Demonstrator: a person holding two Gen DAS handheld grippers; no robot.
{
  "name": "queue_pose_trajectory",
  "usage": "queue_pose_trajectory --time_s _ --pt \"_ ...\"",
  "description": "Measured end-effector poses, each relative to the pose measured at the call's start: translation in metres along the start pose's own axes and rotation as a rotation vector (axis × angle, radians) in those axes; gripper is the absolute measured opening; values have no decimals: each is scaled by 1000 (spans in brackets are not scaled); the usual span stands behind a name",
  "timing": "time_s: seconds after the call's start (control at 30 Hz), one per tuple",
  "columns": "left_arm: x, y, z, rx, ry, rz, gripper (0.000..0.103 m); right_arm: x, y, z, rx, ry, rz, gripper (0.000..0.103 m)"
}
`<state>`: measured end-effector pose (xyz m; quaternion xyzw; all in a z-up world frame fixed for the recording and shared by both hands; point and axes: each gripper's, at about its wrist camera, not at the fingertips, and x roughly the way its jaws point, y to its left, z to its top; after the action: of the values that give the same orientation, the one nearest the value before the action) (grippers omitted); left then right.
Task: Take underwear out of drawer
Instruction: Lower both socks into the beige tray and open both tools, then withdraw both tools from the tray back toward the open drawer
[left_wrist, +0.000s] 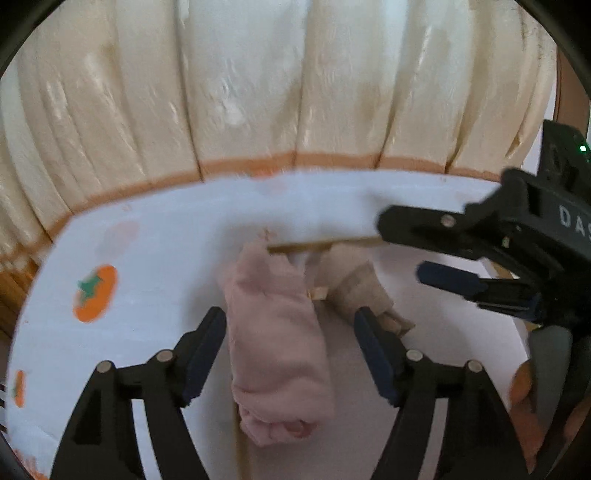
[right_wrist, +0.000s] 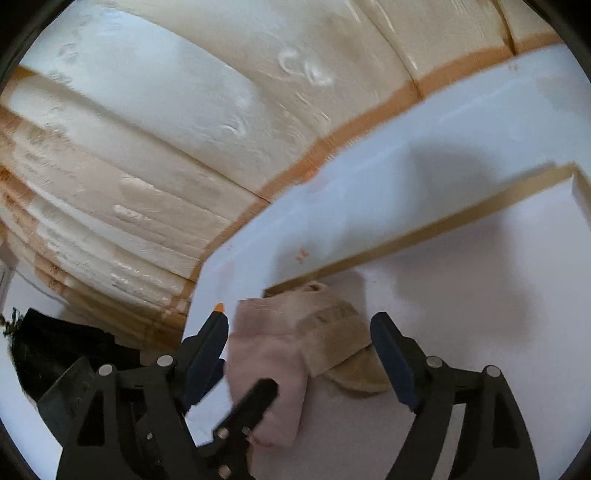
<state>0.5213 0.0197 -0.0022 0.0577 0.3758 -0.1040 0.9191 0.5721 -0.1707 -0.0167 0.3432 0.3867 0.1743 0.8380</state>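
The left gripper (left_wrist: 290, 354) points downward with its jaws spread wide, the dark blue pads (left_wrist: 205, 354) well apart and pressing on nothing. The right gripper (right_wrist: 299, 354) also tilts downward, jaws wide, pads (right_wrist: 391, 354) free of contact. In the left wrist view the right gripper reaches in from the right edge, and a bit of the person's hand (left_wrist: 522, 391) shows beneath it.

Between left claw (left_wrist: 290, 354) fingers: rolled pink cloth underwear (left_wrist: 277, 343); beyond, rightward, touching it, folded beige cloth underwear (left_wrist: 354, 284).
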Motion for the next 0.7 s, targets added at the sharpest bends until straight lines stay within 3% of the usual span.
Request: queue_pose_trajectory --time_s 0.13,0.3,0.37,0.7 --pt "-28 -3 -11 -7 -28 25 88 -34 15 -14 -42 -27 18 82" --pt "-67 -20 -43 20 -73 36 91 -79 30 -50 -102 -43 44 82" --pt "-77 -25 -54 5 -70 17 97 -96 34 -67 -126 -50 37 82" --pt "-125 -50 -107 36 -60 70 97 -156 44 -135 -200 -56 18 82"
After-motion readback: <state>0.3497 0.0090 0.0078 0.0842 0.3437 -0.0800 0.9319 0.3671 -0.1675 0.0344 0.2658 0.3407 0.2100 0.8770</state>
